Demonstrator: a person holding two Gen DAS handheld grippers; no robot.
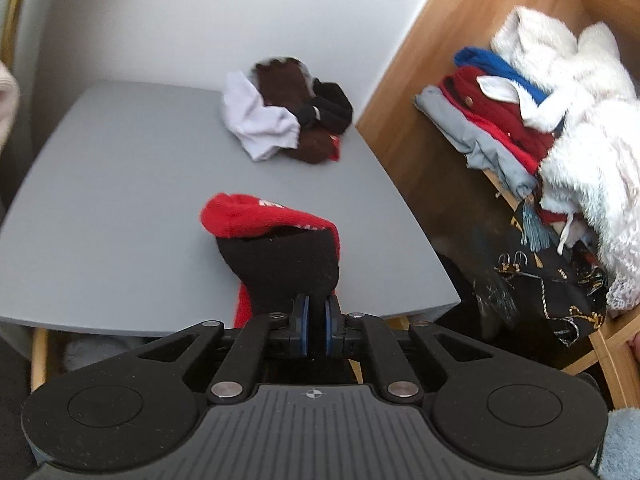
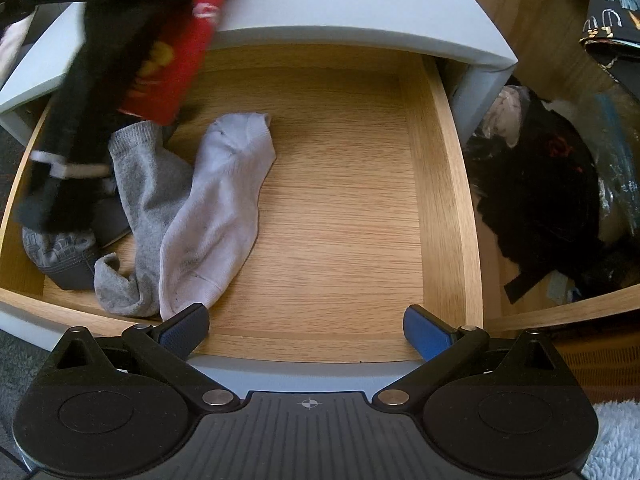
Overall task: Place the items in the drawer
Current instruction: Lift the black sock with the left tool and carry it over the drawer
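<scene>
My left gripper [image 1: 316,312] is shut on a red and black sock [image 1: 276,248], whose toe end still lies on the grey cabinet top [image 1: 100,200]. A small pile of white, brown and black socks [image 1: 288,116] sits further back on that top. In the right wrist view the same red and black sock [image 2: 168,52] hangs blurred over the left side of the open wooden drawer [image 2: 448,200]. On the drawer floor lie a white sock [image 2: 224,208], a grey sock [image 2: 148,200] and a dark patterned one [image 2: 60,252]. My right gripper [image 2: 306,328] is open over the drawer's front edge, holding nothing.
A wooden shelf to the right holds a white fluffy garment [image 1: 580,120], folded red, blue and grey clothes [image 1: 492,120] and a black patterned cloth [image 1: 552,280]. Dark clothes [image 2: 540,184] fill the lower shelf beside the drawer. A pale blue fluffy rug [image 2: 616,440] covers the floor.
</scene>
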